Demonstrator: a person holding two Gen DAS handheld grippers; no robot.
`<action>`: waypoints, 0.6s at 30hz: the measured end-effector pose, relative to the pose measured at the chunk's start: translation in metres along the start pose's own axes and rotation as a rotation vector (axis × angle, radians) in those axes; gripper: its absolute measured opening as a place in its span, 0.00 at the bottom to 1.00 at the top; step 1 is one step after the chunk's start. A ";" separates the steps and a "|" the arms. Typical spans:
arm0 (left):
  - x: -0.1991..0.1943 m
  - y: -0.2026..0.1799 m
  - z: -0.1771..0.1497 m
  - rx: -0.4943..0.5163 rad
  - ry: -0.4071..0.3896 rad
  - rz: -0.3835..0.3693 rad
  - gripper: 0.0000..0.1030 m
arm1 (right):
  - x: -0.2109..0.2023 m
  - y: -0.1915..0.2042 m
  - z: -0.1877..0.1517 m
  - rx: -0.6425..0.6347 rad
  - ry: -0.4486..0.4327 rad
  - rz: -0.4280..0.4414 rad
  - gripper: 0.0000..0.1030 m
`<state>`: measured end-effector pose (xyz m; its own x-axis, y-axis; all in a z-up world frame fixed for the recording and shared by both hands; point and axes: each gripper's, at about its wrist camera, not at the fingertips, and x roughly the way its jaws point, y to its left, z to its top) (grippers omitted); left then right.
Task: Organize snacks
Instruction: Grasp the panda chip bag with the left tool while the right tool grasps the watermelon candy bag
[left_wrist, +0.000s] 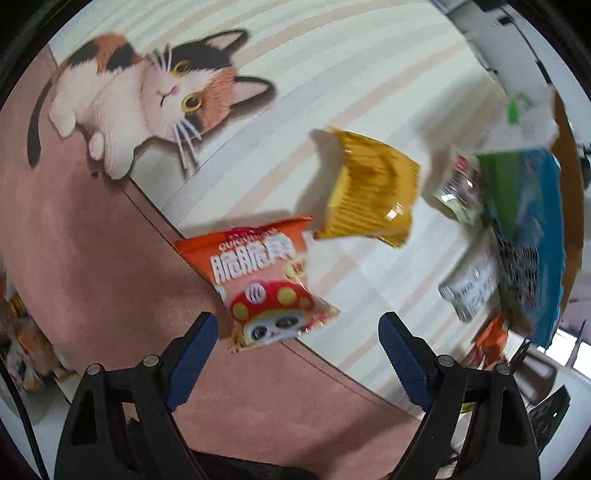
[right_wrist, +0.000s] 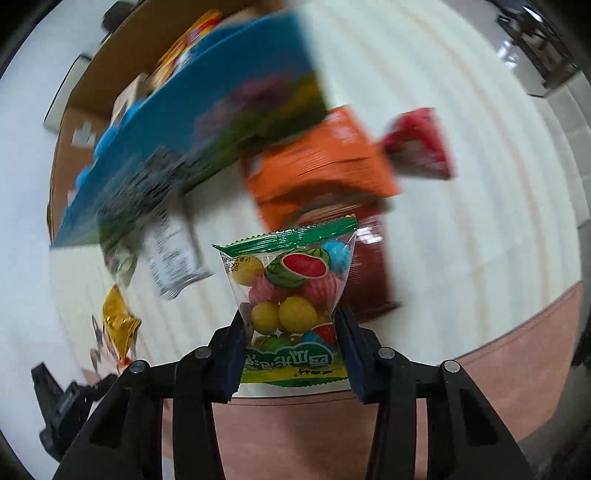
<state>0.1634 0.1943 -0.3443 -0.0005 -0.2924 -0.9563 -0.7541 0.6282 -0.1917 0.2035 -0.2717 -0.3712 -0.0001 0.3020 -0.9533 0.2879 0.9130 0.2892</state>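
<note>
My left gripper (left_wrist: 297, 325) is open and empty, just above an orange snack packet (left_wrist: 264, 280) with a red mushroom and panda print that lies on the mat. A yellow snack packet (left_wrist: 369, 192) lies beyond it. My right gripper (right_wrist: 291, 325) is shut on a clear candy bag (right_wrist: 291, 291) with a green top and watermelon print, holding it above the mat. A blue and green box (right_wrist: 207, 140) stands at the left of the right wrist view, also at the right of the left wrist view (left_wrist: 524, 221).
A cat-print mat (left_wrist: 155, 96) with a pink border covers the floor. An orange packet (right_wrist: 317, 166), a red packet (right_wrist: 419, 142), a dark red packet (right_wrist: 369, 273), a white packet (right_wrist: 170, 254) and a gold packet (right_wrist: 118, 321) lie about. A cardboard box (right_wrist: 92, 110) stands behind.
</note>
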 end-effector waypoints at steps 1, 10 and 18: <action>0.004 0.004 0.004 -0.020 0.010 -0.003 0.86 | 0.006 0.011 -0.002 -0.021 0.012 -0.003 0.46; 0.028 0.008 0.022 0.027 0.016 0.072 0.51 | 0.055 0.056 -0.019 -0.141 0.130 -0.055 0.46; 0.033 -0.044 -0.001 0.329 -0.075 0.196 0.47 | 0.080 0.064 -0.029 -0.211 0.181 -0.125 0.47</action>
<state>0.1959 0.1566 -0.3669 -0.0662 -0.0979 -0.9930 -0.4932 0.8683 -0.0528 0.1938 -0.1811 -0.4268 -0.1987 0.2107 -0.9572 0.0694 0.9772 0.2007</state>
